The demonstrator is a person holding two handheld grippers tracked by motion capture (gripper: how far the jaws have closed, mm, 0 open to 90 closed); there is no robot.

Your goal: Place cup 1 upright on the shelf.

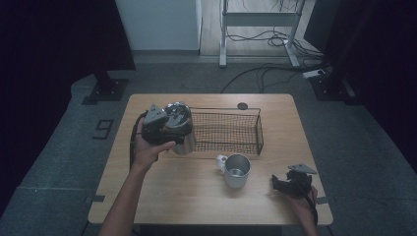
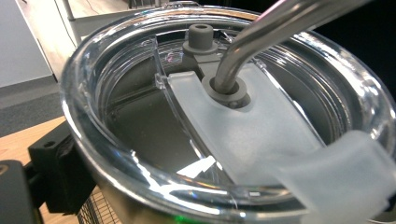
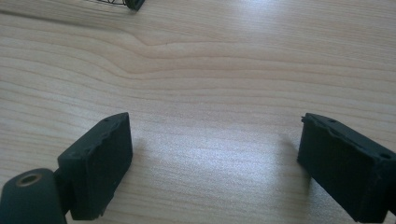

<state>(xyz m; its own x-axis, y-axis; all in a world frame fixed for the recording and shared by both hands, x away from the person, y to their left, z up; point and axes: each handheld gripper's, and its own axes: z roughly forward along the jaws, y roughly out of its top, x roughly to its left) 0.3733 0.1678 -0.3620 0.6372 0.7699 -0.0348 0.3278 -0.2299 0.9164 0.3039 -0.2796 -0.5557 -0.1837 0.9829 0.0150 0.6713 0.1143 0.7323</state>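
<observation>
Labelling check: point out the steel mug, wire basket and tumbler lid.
steel mug (image 1: 238,171): high view, on its outer wall.
wire basket (image 1: 259,129): high view, on its right end wall.
tumbler lid (image 2: 93,60): left gripper view, on its clear rim.

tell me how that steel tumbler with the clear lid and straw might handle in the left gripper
The tumbler looks rigid polished steel, so probably slippery against the left gripper. It is tall, so likely apt to tip if set down carelessly. The clear lid and bent metal straw could shift or pop loose if knocked against the wire basket.

Silver tumbler (image 1: 183,139), black mesh basket (image 1: 231,132), pale woodgrain table (image 1: 206,196)
</observation>
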